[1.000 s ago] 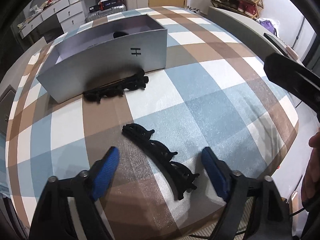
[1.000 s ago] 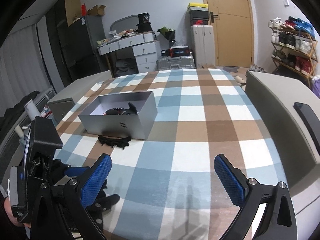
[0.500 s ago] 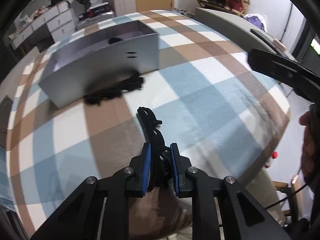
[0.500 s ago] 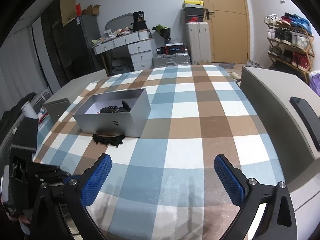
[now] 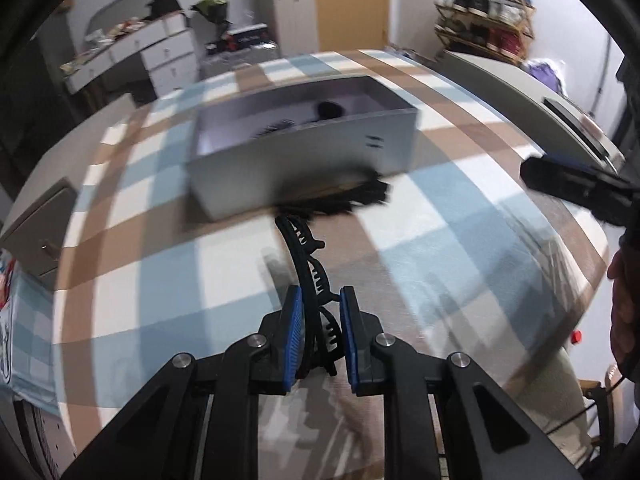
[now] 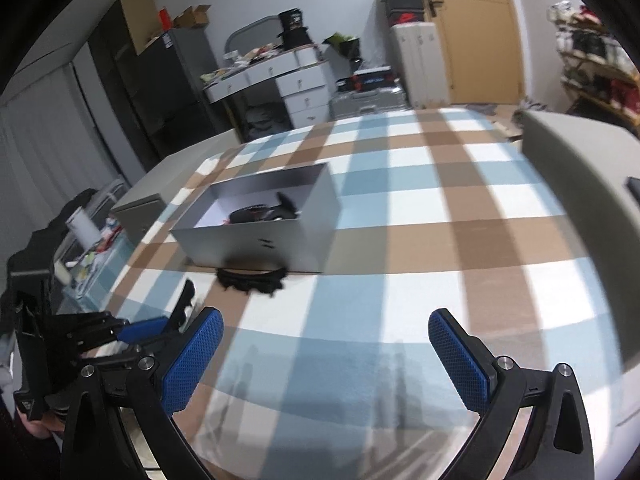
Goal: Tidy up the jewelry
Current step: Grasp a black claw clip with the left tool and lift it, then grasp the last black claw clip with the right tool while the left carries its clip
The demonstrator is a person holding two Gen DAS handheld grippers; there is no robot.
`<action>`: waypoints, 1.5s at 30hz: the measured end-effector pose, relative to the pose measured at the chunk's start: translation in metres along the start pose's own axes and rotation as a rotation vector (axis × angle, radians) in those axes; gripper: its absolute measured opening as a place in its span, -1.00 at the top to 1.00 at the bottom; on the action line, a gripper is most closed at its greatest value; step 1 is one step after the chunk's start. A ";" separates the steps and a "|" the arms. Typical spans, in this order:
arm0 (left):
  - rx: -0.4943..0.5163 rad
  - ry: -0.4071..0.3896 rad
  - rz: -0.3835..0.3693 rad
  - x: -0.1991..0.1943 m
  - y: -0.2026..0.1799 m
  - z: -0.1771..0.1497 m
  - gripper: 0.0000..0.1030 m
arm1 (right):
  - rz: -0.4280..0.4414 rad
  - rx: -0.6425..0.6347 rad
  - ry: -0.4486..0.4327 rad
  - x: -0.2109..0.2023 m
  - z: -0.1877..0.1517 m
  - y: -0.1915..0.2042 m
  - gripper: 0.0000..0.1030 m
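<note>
My left gripper (image 5: 318, 334) is clamped on the near end of a long black hair clip (image 5: 308, 270), which juts toward the grey box (image 5: 304, 168); I judge it light, stiff, toothed and snag-prone, best held across its spine as here. My right gripper (image 6: 326, 354) hangs spread and empty, well short of the box. A second clip (image 6: 253, 280) touching the box's near wall is blurred, and the box's dark contents (image 6: 262, 212) are indistinct.
</note>
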State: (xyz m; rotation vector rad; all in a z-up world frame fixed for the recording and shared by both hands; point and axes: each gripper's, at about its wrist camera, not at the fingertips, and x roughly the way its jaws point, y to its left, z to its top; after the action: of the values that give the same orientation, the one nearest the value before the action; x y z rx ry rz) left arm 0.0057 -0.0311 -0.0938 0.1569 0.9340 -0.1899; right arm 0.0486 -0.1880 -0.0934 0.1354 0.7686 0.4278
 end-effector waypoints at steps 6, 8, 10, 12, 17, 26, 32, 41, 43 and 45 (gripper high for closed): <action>-0.104 -0.056 0.044 -0.013 0.037 0.000 0.73 | 0.079 0.003 0.062 0.045 0.009 0.020 -1.00; -0.135 -0.070 0.056 -0.017 0.051 0.000 0.73 | 0.086 0.009 0.083 0.060 0.012 0.028 -1.00; -0.160 -0.081 0.069 -0.019 0.061 -0.001 0.73 | 0.092 0.009 0.097 0.074 0.015 0.038 -1.00; -0.179 -0.086 0.073 -0.019 0.069 -0.003 0.73 | 0.085 0.004 0.099 0.083 0.017 0.047 -1.00; -0.214 -0.091 0.068 -0.019 0.084 -0.008 0.73 | 0.003 -0.039 0.119 0.105 0.019 0.069 -1.00; -0.284 -0.098 0.034 -0.014 0.110 -0.013 0.73 | -0.106 -0.046 0.152 0.129 0.020 0.093 -0.99; -0.301 -0.090 0.004 -0.011 0.118 -0.017 0.73 | -0.250 -0.131 0.175 0.139 0.017 0.108 -0.80; -0.304 -0.094 -0.026 -0.013 0.120 -0.019 0.73 | -0.270 -0.141 0.172 0.136 0.014 0.112 -0.79; -0.301 -0.097 -0.027 -0.015 0.118 -0.020 0.73 | -0.253 -0.135 0.172 0.132 0.012 0.109 -0.79; -0.297 -0.097 -0.025 -0.015 0.118 -0.019 0.73 | -0.240 -0.134 0.165 0.127 0.009 0.108 -0.79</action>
State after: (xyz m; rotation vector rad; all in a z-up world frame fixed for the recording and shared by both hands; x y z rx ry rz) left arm 0.0087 0.0889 -0.0865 -0.1371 0.8568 -0.0790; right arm 0.1012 -0.0362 -0.1393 -0.1184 0.9040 0.2626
